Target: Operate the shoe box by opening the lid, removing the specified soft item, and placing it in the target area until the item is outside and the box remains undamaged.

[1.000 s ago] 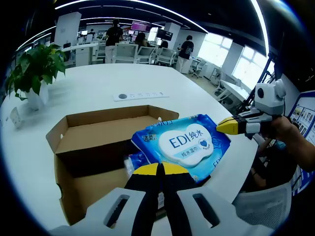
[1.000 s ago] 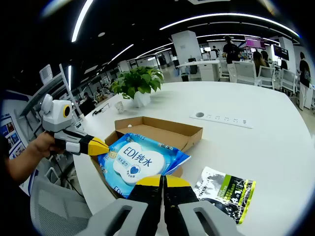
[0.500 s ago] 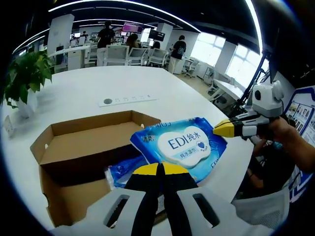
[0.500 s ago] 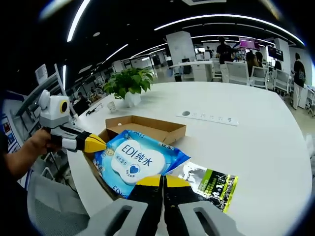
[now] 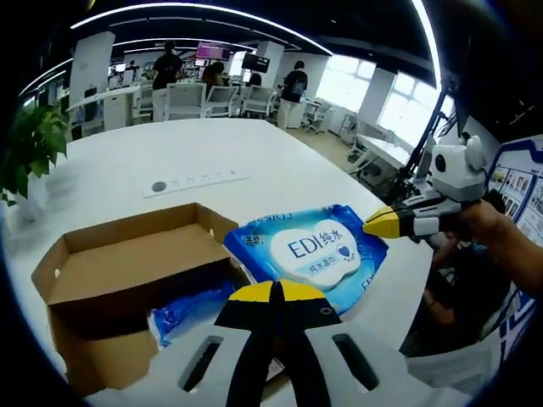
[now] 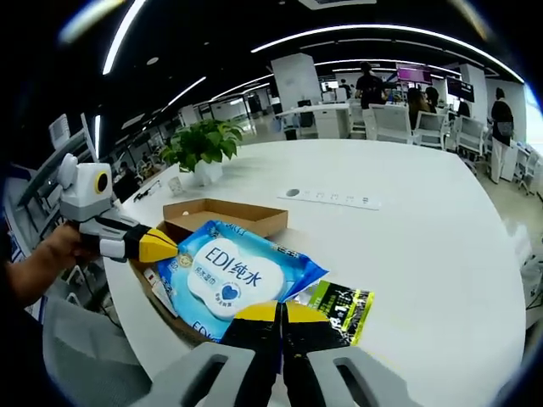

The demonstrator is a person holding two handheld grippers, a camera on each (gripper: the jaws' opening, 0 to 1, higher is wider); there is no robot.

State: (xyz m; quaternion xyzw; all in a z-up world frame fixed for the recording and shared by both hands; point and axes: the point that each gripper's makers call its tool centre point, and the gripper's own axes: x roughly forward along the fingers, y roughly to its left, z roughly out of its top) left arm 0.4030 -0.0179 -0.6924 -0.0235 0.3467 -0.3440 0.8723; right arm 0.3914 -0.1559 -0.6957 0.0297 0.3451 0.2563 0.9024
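— Two grippers are sharing one load: the pack of wet wipes (image 5: 316, 253) is hanging between them, above the open cardboard shoe box (image 5: 127, 280).

— Why both?

— I'd say because it's soft; pinched at one edge it would be sagging. The left gripper (image 5: 274, 292) is clamping the near edge, jaws pressed together on the wrapper, while the right gripper (image 5: 379, 223) is nipping the far corner with its yellow tips closed on it.

— And from the other side?

— In the right gripper view the right gripper (image 6: 281, 312) is biting the pack's (image 6: 227, 271) near edge and the left gripper (image 6: 159, 246) is gripping its far corner, beside the box (image 6: 222, 214).

— Where is it going?

— Probably onto the bare white table (image 6: 424, 246), perhaps near that green-and-black packet (image 6: 344, 307) lying flat there. Something else blue (image 5: 191, 303) is sitting inside the box, so lifting clear seems sensible, sparing the cardboard walls.
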